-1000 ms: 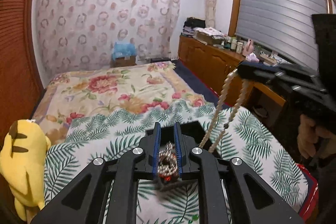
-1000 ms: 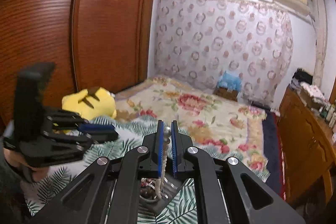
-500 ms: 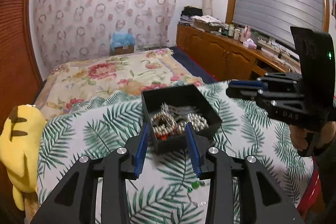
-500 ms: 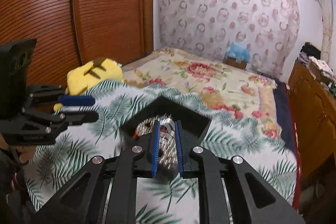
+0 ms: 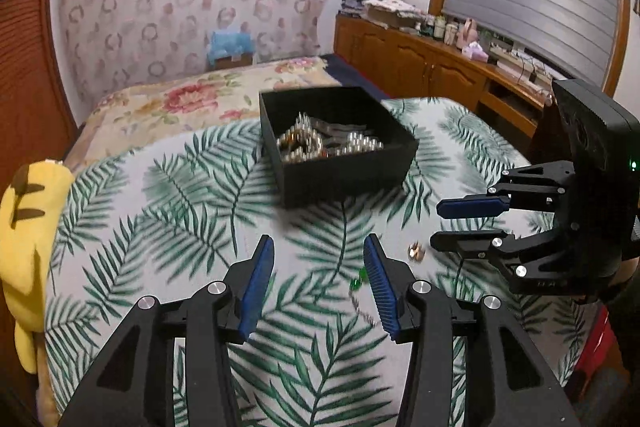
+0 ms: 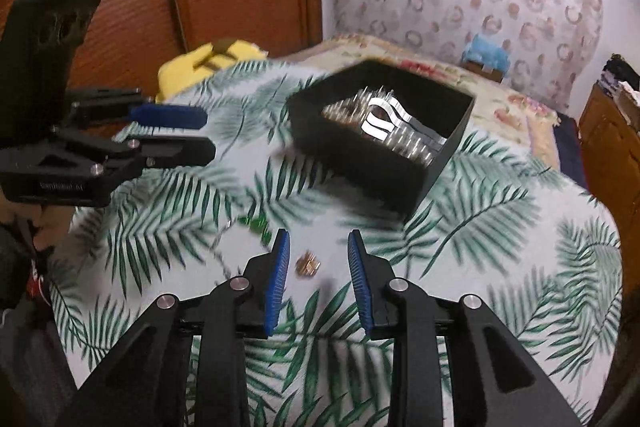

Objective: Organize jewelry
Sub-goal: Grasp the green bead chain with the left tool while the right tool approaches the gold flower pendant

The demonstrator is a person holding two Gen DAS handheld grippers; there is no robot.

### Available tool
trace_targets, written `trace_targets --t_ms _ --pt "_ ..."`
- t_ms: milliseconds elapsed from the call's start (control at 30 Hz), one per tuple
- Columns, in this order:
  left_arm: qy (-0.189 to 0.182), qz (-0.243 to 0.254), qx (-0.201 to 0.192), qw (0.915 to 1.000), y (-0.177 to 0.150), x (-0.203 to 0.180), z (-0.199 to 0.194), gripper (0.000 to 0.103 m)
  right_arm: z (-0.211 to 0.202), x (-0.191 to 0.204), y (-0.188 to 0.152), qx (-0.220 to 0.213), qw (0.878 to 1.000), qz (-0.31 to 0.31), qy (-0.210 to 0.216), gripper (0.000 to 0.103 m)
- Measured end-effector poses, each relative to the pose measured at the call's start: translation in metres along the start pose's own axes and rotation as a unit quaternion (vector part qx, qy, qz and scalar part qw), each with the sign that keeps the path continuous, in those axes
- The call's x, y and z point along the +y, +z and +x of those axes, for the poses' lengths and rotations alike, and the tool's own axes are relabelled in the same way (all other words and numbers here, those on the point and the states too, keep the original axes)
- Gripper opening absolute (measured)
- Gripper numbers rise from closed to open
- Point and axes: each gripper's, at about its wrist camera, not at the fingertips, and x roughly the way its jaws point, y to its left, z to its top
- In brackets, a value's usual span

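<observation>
Both grippers have dropped away from the black box (image 5: 340, 163), jaws opening, nothing between them; your right gripper (image 6: 318, 277) frames the gold ring (image 6: 307, 265) dead ahead, nearer than your left gripper (image 5: 318, 281).

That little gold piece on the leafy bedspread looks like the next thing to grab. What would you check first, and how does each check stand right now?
1. Gold piece in view and loose on the bedspread: ok.
2. Right gripper lined up: ok, the piece shows between its fingers, which are opening and not pressing on it.
3. Right gripper empty: ok.
4. Left gripper out of the way: ok; it is empty, opening, off to the side near the green beads.
5. Black box ready to receive: ok, open-topped, jewelry already inside.
6. Fingers low enough to close: cannot tell, the picture is blurred.
</observation>
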Motion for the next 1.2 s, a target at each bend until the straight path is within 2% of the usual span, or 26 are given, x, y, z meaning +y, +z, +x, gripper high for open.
trace_targets --t_ms 267,467,767,900,1200 --pt "-0.003 0.003 0.034 0.9994 -0.017 -0.003 0.015 0.044 0.016 0.008 -0.004 0.02 1.0 -0.012 0.0 0.032" --pt "-0.011 0.011 0.049 0.9987 -0.023 -0.008 0.024 0.044 0.024 0.009 -0.003 0.028 0.999 -0.02 -0.017 0.017" --pt "-0.023 0.026 0.06 0.9976 -0.02 -0.019 0.035 0.044 0.008 0.001 -0.008 0.01 1.0 -0.006 -0.016 0.017" --pt "-0.023 0.038 0.066 0.9968 -0.016 -0.025 0.043 0.035 0.002 0.001 -0.007 0.002 1.0 -0.007 -0.019 0.017" --pt "-0.016 0.052 0.067 0.9963 -0.015 -0.031 0.049 0.033 -0.007 -0.003 -0.009 -0.009 1.0 -0.001 -0.021 0.017"
